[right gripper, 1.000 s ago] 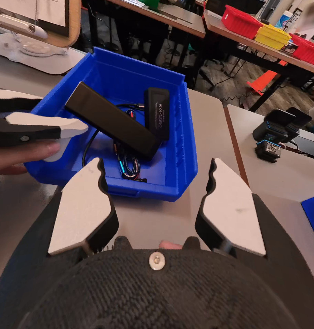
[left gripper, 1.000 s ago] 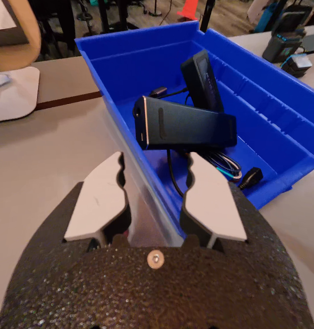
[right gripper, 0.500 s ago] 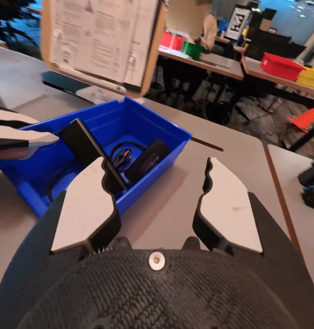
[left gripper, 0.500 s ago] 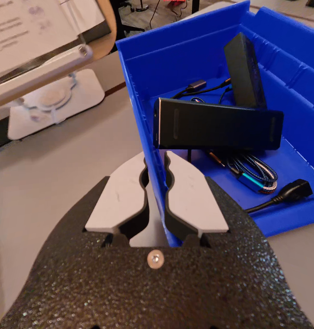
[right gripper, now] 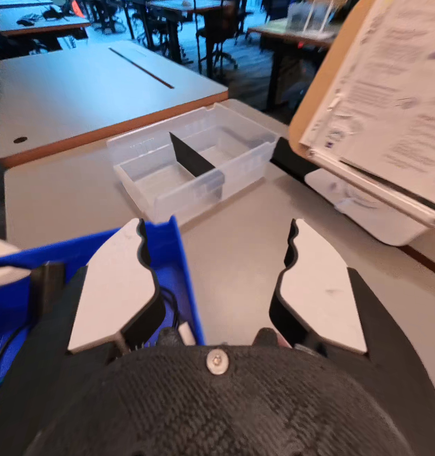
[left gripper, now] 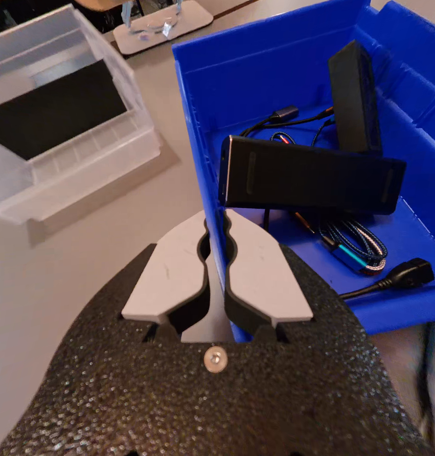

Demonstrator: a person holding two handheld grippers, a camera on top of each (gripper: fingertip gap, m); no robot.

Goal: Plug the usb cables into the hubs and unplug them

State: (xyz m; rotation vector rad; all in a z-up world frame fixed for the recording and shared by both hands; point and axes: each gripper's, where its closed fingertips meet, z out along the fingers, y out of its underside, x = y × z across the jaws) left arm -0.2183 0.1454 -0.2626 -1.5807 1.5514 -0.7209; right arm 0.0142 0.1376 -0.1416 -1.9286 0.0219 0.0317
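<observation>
My left gripper [left gripper: 215, 222] is shut on the near left wall of a blue bin [left gripper: 248, 61]. In the bin lie a long black hub [left gripper: 310, 175], a second black hub [left gripper: 354, 98] leaning on the far wall, a coiled braided usb cable [left gripper: 354, 246] and a black cable plug [left gripper: 409, 274]. My right gripper [right gripper: 217, 234] is open and empty, over the table just past the bin's corner [right gripper: 174, 246]. Part of the other gripper's finger [right gripper: 4, 261] shows at the left edge of the right wrist view.
A clear plastic tray with a black divider [right gripper: 191, 158] stands on the table beyond the bin; it also shows in the left wrist view [left gripper: 63, 123]. A clipboard with papers on a white stand [right gripper: 372, 123] is at the right. Other tables [right gripper: 88, 81] stand behind.
My left gripper closed onto the bin wall and the bin swung round with it. The right gripper swung left past the bin, now facing the clear tray, and stayed open.
</observation>
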